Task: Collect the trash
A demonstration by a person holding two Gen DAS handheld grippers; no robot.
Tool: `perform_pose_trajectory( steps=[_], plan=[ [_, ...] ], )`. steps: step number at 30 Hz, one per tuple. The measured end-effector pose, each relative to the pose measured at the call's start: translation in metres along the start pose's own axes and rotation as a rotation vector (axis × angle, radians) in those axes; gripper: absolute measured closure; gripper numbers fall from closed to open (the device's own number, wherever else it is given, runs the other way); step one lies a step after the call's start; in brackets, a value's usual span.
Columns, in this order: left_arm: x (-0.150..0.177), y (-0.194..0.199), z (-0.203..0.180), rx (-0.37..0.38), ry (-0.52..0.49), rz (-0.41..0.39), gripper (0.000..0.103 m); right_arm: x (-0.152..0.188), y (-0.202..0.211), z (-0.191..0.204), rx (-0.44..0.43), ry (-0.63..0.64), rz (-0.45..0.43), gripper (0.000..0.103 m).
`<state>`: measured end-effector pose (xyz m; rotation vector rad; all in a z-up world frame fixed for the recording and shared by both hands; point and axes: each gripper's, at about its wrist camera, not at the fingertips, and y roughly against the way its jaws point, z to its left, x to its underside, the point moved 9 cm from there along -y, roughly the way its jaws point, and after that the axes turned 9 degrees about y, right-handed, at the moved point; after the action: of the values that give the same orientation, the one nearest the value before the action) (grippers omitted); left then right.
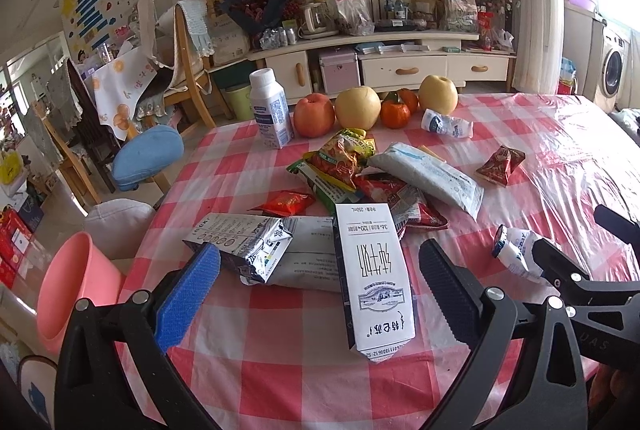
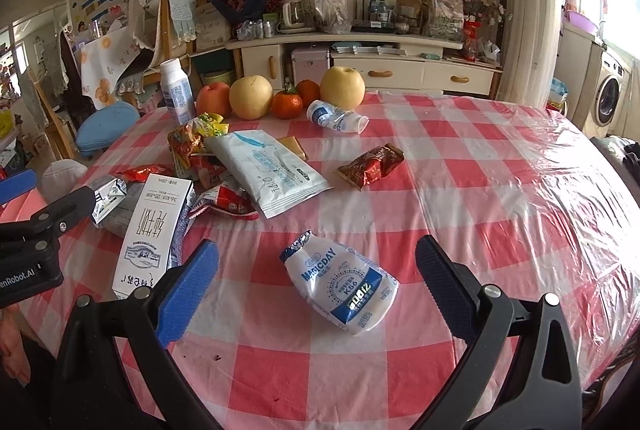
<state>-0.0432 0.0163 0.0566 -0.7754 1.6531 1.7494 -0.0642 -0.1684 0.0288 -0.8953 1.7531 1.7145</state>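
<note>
Both grippers, left gripper (image 1: 320, 286) and right gripper (image 2: 318, 280), spread fingers wide; pink bin (image 1: 76, 294) interior unseen.

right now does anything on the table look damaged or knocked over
Yes. The yogurt bottle ahead of the right claw lies on its side, crushed, with its foil torn open. A second small bottle by the fruit is tipped over too. The milk cartons are flattened.

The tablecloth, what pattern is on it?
Red-pink and white checks on the tablecloth, clearest in the right wrist view.
</note>
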Motion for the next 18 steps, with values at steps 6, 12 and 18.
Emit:
perform_pose_trajectory(
  steps=[6,12,18],
  plan=[
    [0.003,-0.006,-0.003,-0.007,-0.01,0.017,0.005,-0.002,-0.006,-0.001,-0.035,-0.014,0.003,0.004],
    [0.007,-0.01,-0.006,-0.012,-0.027,0.032,0.005,-0.004,-0.01,-0.002,-0.075,-0.029,0.003,0.004],
    [0.014,-0.02,-0.008,-0.005,-0.018,0.076,0.005,-0.009,-0.019,0.002,-0.145,-0.042,0.009,0.004]
  ],
)
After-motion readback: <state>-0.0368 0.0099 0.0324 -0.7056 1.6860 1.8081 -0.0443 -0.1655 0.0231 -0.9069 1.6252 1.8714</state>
